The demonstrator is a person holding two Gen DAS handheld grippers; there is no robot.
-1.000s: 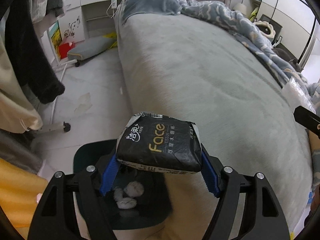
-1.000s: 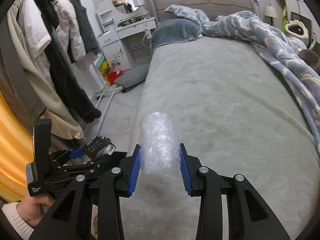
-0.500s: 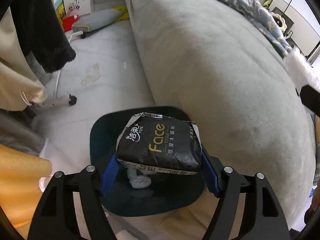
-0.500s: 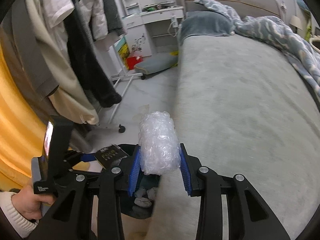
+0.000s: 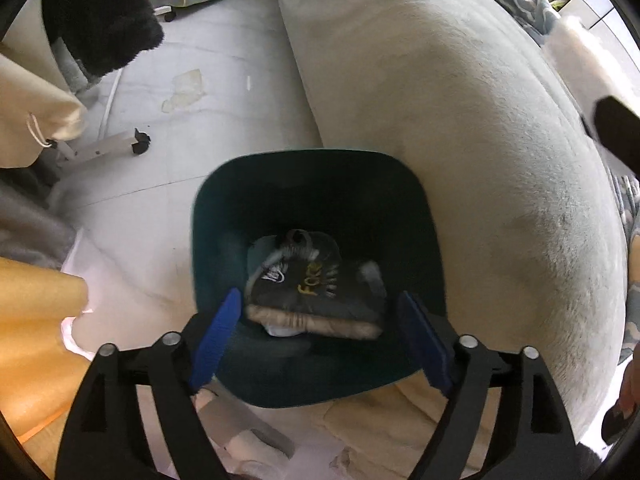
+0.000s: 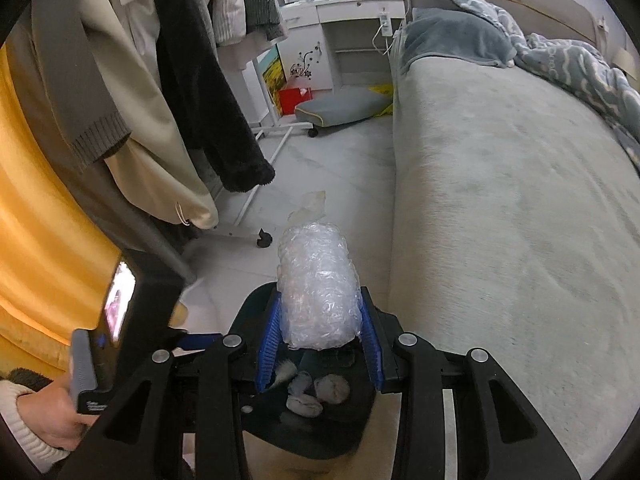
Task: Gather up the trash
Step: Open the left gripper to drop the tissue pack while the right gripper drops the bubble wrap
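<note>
In the left wrist view, the left gripper pointed steeply down with its blue pads spread apart; the jaws had just been opening, and nothing was pressed between them. The black tissue pack appeared below and beyond the pads, blurred, inside the dark green bin, and no pad touched it. Its long axis lay across the view, from one pad toward the other. Whether the pack had reached the bin floor or was in mid-fall could not be told. The bin stood on the floor against the side of the grey bed. In the right wrist view, the right gripper was clenched on a roll of bubble wrap, with the roll's long axis running forward along the fingers and its far end projecting past the pad tips. Directly beneath the pads lay the open bin, with several crumpled tissues on its floor. The roll therefore lay above the bin mouth, near the rim on the bed side. Judged from this arrangement, the coming move was a release by the right gripper, and the roll would drop end-down into the bin. The left gripper stood just beside, to the left, and probably needed to clear the opening first.
</note>
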